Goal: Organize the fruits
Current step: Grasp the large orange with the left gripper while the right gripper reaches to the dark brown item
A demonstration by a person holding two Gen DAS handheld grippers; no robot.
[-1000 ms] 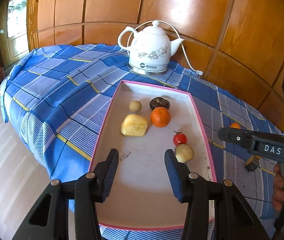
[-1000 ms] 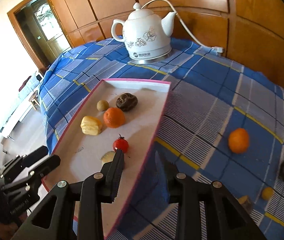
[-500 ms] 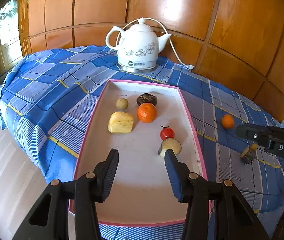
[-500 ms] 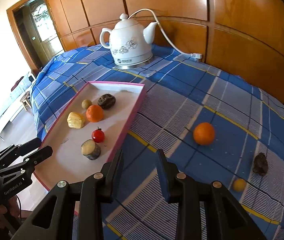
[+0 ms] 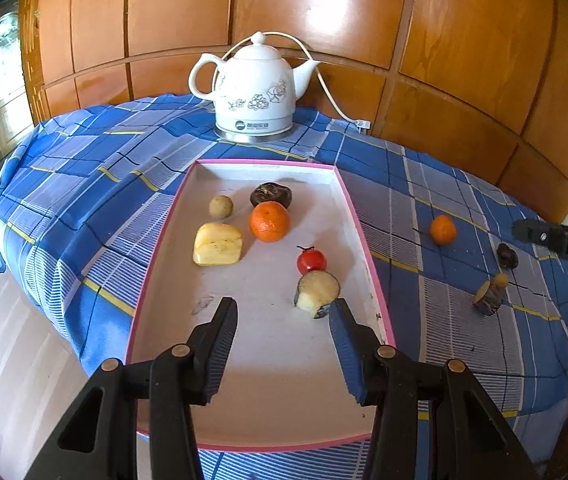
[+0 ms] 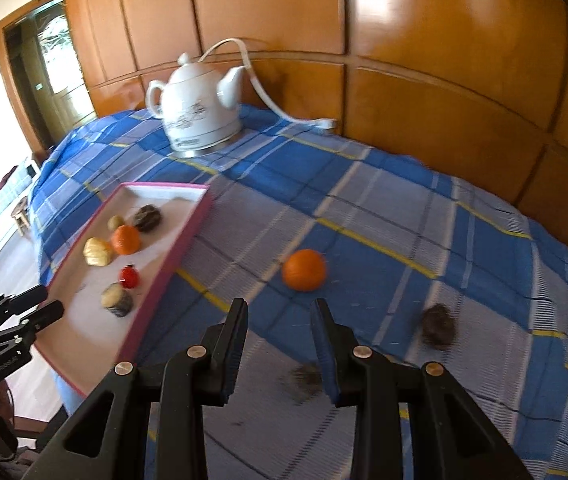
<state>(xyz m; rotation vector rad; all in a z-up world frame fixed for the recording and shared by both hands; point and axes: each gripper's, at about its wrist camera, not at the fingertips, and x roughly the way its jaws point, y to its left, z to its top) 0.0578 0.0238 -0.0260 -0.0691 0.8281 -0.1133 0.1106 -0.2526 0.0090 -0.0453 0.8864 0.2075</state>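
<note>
A pink-rimmed white tray (image 5: 358,216) on the blue checked cloth holds an orange (image 5: 269,221), a dark fruit (image 5: 271,195), a small brownish round fruit (image 5: 220,206), a yellow fruit (image 5: 217,244), a red tomato (image 5: 311,261) and a cut piece (image 5: 317,293). My left gripper (image 5: 283,312) hovers open over the tray's near half, empty. My right gripper (image 6: 280,308) hangs over the cloth right of the tray (image 6: 188,232), jaws narrowly open with nothing between them. A loose orange (image 6: 303,270) lies just beyond its tips, and a dark fruit (image 6: 438,326) lies further right.
A white kettle (image 5: 254,92) with its cord stands at the back against the wood-panelled wall. A blurred cut piece (image 6: 304,376) lies on the cloth under the right gripper. The cloth drops off at the table's left edge (image 5: 44,280).
My right gripper has swung right, off the tray and over the cloth, so the loose orange now lies straight ahead of it. The left gripper has shifted slightly and stays open.
</note>
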